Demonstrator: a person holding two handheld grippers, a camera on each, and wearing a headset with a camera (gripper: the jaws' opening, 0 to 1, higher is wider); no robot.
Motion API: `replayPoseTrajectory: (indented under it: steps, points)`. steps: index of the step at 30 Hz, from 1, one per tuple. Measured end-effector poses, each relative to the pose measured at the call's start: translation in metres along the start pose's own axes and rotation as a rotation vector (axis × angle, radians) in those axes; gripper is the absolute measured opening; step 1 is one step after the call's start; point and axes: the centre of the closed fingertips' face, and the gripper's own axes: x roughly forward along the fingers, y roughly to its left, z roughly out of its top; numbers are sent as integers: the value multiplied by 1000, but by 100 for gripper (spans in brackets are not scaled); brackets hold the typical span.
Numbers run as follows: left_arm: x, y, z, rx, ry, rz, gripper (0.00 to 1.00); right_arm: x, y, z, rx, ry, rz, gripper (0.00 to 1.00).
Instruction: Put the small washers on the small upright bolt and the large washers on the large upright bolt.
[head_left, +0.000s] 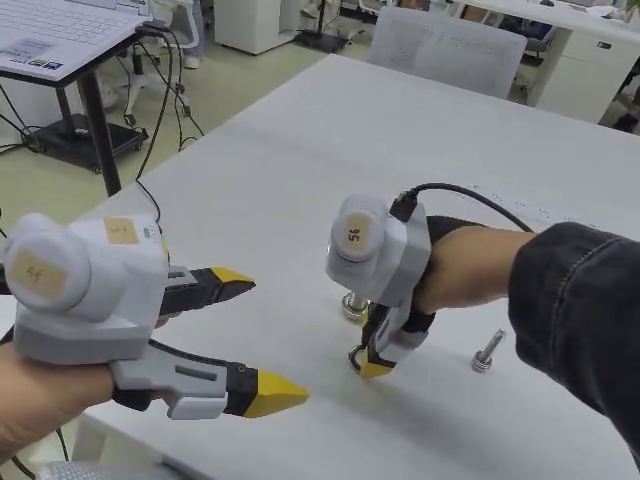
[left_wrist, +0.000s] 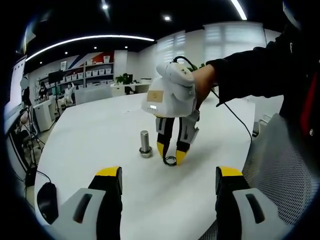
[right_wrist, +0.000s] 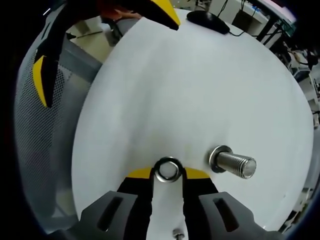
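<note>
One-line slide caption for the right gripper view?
Right gripper pinches a washer between its yellow tips, beside an upright bolt on the white table.

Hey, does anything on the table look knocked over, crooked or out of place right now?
Nothing stands out. The large bolt and small bolt both stand upright on the white table; the right gripper pinches a washer beside the large bolt, and the left gripper is open.

Right gripper (head_left: 372, 366) apparently pinching 1 washer (head_left: 354, 359); small bolt (head_left: 487, 351) nearby.
</note>
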Motion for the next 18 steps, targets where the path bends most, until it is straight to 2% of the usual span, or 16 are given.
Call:
replayPoseTrajectory:
  steps: [8, 18]
  points:
    - [2, -1, 1, 3, 1, -6, 76, -18, -3, -9, 6, 7, -14, 23]
    - [5, -2, 2, 4, -1, -10, 76, -58, -18, -10, -6, -6, -70, 23]
